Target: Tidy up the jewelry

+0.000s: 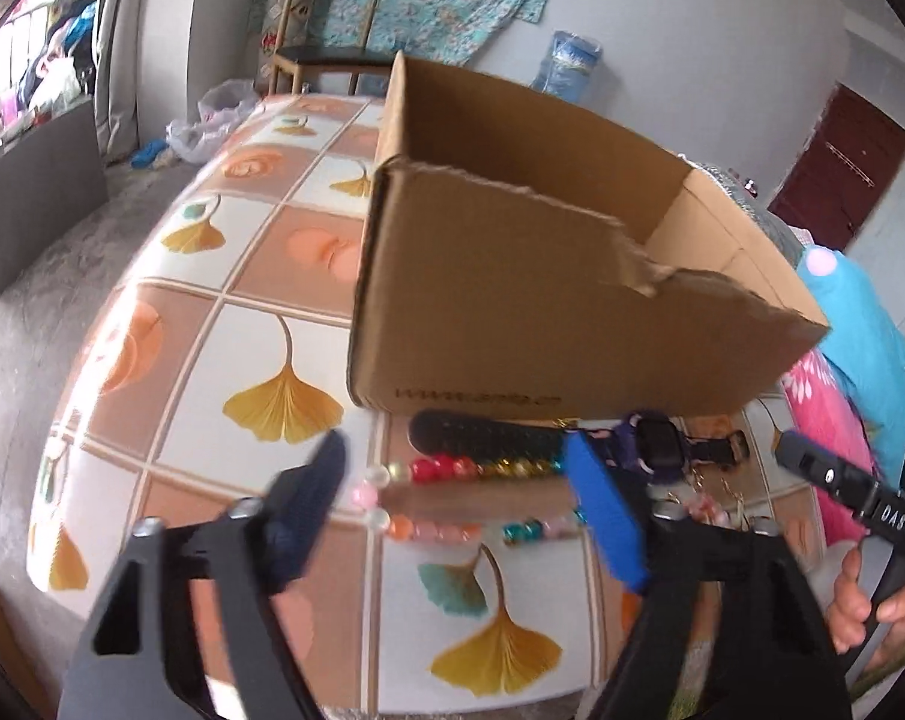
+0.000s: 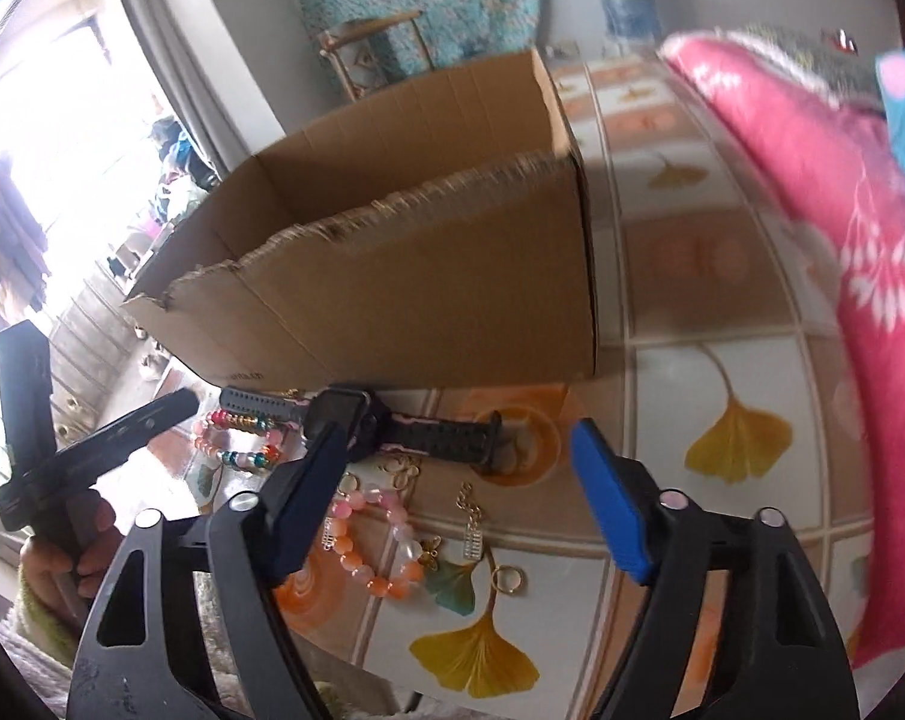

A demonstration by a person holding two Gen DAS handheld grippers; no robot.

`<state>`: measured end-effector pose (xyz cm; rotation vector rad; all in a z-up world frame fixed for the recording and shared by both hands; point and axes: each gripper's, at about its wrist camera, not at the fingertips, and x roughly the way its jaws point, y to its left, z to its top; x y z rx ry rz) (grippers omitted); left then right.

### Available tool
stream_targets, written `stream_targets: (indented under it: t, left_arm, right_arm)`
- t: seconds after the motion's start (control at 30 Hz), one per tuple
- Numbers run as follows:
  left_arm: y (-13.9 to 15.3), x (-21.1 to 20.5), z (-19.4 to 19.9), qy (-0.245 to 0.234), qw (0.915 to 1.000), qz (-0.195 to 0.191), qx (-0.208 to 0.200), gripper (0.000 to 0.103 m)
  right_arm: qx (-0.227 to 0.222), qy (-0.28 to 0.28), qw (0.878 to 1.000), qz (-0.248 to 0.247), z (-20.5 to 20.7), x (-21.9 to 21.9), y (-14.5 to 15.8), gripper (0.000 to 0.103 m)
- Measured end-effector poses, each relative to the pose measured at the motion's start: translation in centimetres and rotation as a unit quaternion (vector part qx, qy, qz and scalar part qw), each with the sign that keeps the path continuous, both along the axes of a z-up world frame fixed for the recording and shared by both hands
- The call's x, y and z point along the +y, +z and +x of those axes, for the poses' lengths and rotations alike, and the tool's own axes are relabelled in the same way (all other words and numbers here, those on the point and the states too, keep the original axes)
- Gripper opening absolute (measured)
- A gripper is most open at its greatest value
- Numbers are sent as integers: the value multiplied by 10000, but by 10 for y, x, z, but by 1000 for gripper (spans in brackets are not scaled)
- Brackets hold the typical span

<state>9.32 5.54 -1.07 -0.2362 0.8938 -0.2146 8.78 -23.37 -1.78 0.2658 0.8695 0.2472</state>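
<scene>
Jewelry lies on the surface just before the cardboard box [image 1: 572, 276] — the beaded bracelet [image 1: 470, 501] stretches left-to-right across the lower middle, between the left gripper's [image 1: 458, 507] part-open, empty jaws; right gripper [image 2: 458, 498] likewise part-open over the pink bracelet [image 2: 371, 546].

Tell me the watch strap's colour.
Black strap, with pink along its edge; clearest in the right wrist view.

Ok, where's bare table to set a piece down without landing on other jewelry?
Free: the tablecloth left of the cardboard box, and the stretch right of the box toward the pink bedding. Crowded: directly in front of the box, where the watch, multicolour bead bracelet, orange-pink bracelet and small gold pieces lie.
</scene>
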Motion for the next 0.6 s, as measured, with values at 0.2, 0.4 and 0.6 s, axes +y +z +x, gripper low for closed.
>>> stream_targets:
  t: [0.2,0.4,0.6]
  left_arm:
    - [-12,7,20,99,9993,-22,360,44]
    - [-14,3,24,79,9990,73,424,43]
    - [-15,0,26,51,9990,69,442,31]
  right_arm:
    - [231,-56,9996,149,3,-1,-10,60]
    - [322,-39,9992,215,2,2,-13,53]
    - [437,-11,9987,269,10,1,-23,44]
